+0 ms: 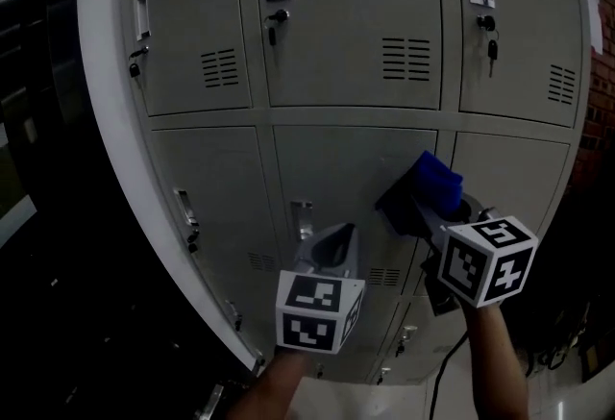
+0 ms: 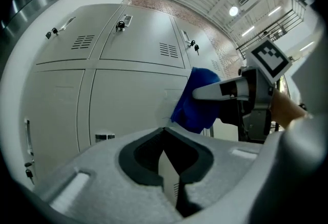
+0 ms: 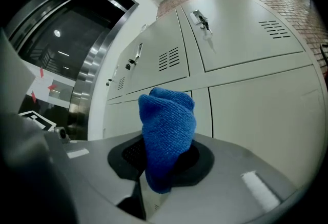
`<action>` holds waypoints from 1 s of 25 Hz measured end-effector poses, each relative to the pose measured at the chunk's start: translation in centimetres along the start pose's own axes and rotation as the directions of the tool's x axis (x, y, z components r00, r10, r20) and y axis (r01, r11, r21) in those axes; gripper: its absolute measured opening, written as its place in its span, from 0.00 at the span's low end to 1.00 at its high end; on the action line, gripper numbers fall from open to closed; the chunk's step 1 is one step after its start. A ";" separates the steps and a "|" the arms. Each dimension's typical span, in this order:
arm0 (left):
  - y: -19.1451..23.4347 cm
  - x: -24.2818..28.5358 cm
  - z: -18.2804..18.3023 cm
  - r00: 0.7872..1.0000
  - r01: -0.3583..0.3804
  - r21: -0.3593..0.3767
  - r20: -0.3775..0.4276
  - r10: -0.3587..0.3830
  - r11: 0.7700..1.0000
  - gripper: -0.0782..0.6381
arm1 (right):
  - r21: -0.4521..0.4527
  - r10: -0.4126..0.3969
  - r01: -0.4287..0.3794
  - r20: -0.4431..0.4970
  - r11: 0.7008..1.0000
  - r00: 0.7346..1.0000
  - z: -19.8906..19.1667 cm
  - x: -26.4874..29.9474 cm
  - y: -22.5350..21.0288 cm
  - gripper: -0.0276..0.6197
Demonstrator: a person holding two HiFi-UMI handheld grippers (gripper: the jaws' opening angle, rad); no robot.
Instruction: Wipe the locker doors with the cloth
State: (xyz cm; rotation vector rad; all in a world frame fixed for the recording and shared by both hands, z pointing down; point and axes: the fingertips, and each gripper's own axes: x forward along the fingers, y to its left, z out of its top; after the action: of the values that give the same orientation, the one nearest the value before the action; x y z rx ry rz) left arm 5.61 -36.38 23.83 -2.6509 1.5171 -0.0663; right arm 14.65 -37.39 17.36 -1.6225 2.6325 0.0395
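The right gripper [image 1: 419,209] is holding the blue cloth [image 3: 168,130] up to the lower middle door [image 1: 336,168] of the grey locker doors [image 1: 356,14]. Its fingers are pinching the cloth's bunched lower end, so a thick wad is sticking out past the tips. In the head view the wad is lying against that door near its right edge. Whether it is actually pressing on the metal cannot be told.

The left gripper [image 2: 165,159] is hovering just in front of the same door, lower and to the left. Its fingers are pressed together with nothing between them.

The step in hand appears to be wiping this lower door. To do it well, only the cloth wad should be meeting the panel, with the fingertips riding clear of the paint. Overlapping strokes under steady, light pressure should be covering the panel from edge to edge. The grip on the cloth needs to be firm, since dragging could be pulling it loose. The vent slots [image 1: 384,276] and the door's recessed handle [image 1: 302,216] could be snagging the fabric, so slowing there seems wise. The left gripper is best staying out of the stroke path.
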 end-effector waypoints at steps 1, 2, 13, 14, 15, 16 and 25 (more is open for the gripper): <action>-0.1 -0.3 -0.5 1.000 -0.010 0.003 -0.010 0.011 1.000 0.11 | -0.001 0.009 -0.009 0.008 1.000 1.000 -0.4 -0.4 0.4 0.17; -0.2 -0.6 -0.9 1.000 -0.020 0.006 -0.019 0.020 1.000 0.11 | -0.003 0.015 -0.014 0.015 1.000 1.000 -0.9 -0.7 0.8 0.17; -1.4 -6.5 -3.8 1.000 -0.026 -0.015 -0.017 0.025 1.000 0.11 | -0.046 -0.047 0.048 0.014 0.998 0.999 -8.1 -4.6 6.7 0.17; -1.5 -7.2 -4.2 1.000 -0.019 -0.016 -0.020 0.019 1.000 0.11 | -0.046 -0.059 0.059 0.014 0.997 0.998 -8.6 -5.1 7.4 0.17; -1.5 -7.9 -4.6 1.000 -0.014 -0.017 -0.025 0.013 1.000 0.11 | -0.046 -0.068 0.068 0.012 0.997 0.998 -9.1 -5.5 8.1 0.17; -1.6 -8.6 -5.0 1.000 -0.009 -0.015 -0.029 0.008 1.000 0.11 | -0.045 -0.075 0.075 0.009 0.996 0.997 -9.7 -5.8 8.8 0.17; -2.5 -13.8 -7.2 0.998 0.039 -0.010 -0.038 -0.040 0.999 0.11 | -0.046 -0.144 0.144 0.003 0.989 0.990 -13.0 -9.1 13.9 0.17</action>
State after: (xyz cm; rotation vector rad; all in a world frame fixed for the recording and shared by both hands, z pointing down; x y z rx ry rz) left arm 0.15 -23.62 31.34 -2.7021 1.4793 -0.1132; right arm 5.98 -23.63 30.76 -1.8219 2.5250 0.0946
